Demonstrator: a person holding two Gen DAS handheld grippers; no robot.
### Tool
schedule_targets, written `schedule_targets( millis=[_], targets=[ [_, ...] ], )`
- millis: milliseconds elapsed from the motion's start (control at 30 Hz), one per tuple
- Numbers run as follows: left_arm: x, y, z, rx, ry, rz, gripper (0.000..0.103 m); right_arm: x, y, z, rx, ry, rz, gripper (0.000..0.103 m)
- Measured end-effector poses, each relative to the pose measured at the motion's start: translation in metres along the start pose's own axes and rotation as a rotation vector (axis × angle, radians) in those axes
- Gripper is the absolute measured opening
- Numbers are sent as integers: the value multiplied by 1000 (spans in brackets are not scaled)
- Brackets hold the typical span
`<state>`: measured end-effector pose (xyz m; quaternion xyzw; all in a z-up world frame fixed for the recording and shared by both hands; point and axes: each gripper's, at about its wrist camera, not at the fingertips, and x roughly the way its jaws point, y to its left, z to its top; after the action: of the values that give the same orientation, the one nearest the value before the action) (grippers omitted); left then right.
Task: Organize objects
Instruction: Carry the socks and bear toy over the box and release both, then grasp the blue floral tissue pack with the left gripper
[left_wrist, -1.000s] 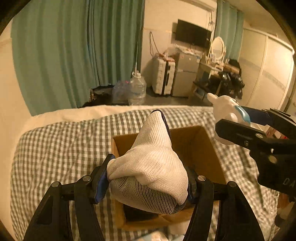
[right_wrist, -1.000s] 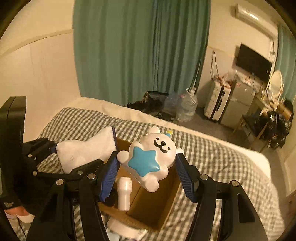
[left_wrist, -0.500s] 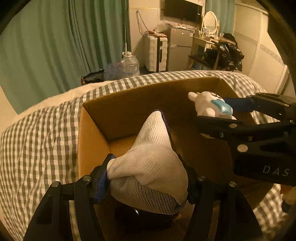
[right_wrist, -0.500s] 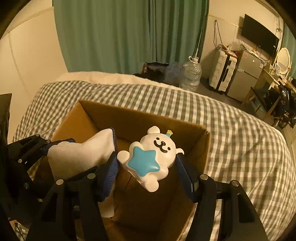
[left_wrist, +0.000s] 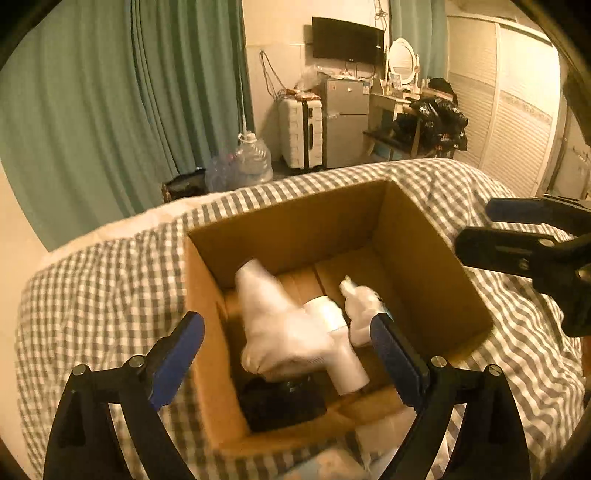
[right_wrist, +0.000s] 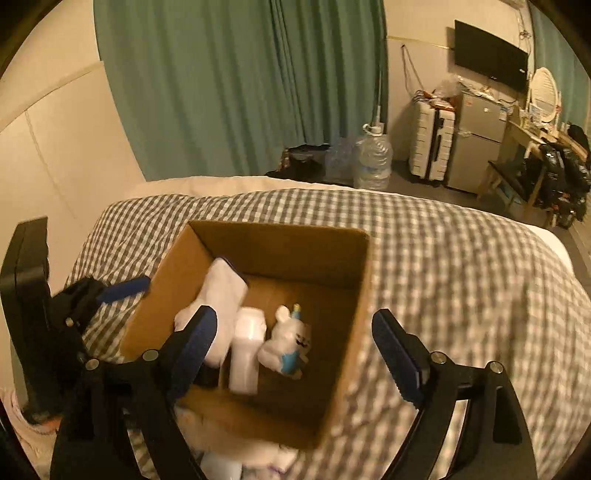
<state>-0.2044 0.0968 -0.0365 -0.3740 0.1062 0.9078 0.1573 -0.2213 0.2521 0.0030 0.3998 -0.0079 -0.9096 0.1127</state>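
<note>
**Both tongs open above the cardboard box; glove and toy lying inside**

The left tongs (left_wrist: 286, 350) are seen spread wide, their jaws having just been opening, with nothing pressed between the blue pads. The white glove (left_wrist: 275, 325) is found below and beyond them, inside the cardboard box (left_wrist: 295, 229), towards its left wall. It appears blurred, so whether it has come to rest cannot be told.

The right tongs (right_wrist: 295, 343) are likewise spread wide, their jaws having just been opening, and nothing is gripped. The white toy with the blue star (right_wrist: 286, 345) is seen on the box floor, lying tilted, below the gap between the jaws and free of both pads.

A white bottle (right_wrist: 245, 350) is noted between the glove and the toy, close against both. A dark item (left_wrist: 280, 402) is visible at the near end of the box, partly under the glove; what it is cannot be told.

The box is placed on a bed with a checked cover (right_wrist: 461, 266). Each pair of tongs is held over the near rim of the box, the left pair towards its left side and the right pair towards its right.
</note>
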Motion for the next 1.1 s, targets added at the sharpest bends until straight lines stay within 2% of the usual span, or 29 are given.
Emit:
schedule_targets(
  millis=[100,300,467,633,833,1100],
  targets=[
    [-22,-1,3,2,-20,27,95,-25,3,-8,-12,2,-26,86],
    [-74,6,4,-60,-73,40,102,-72,18,-15,-35,-19,-64,86],
    [-94,21,-2,-94,-70,81,102,-100,34,-20,-48,-39,-79,87],
    [-103,45,-22,-174,-53,116,103,-120,52,-30,-80,-57,-81,87],
    [-99,57,-47,-207,-38,165,103,-110,64,-43,-95,-37,-86,88],
    [-77,45,-76,-212,-26,211,103,-60,59,-63,-58,46,-87,88]
  ],
)
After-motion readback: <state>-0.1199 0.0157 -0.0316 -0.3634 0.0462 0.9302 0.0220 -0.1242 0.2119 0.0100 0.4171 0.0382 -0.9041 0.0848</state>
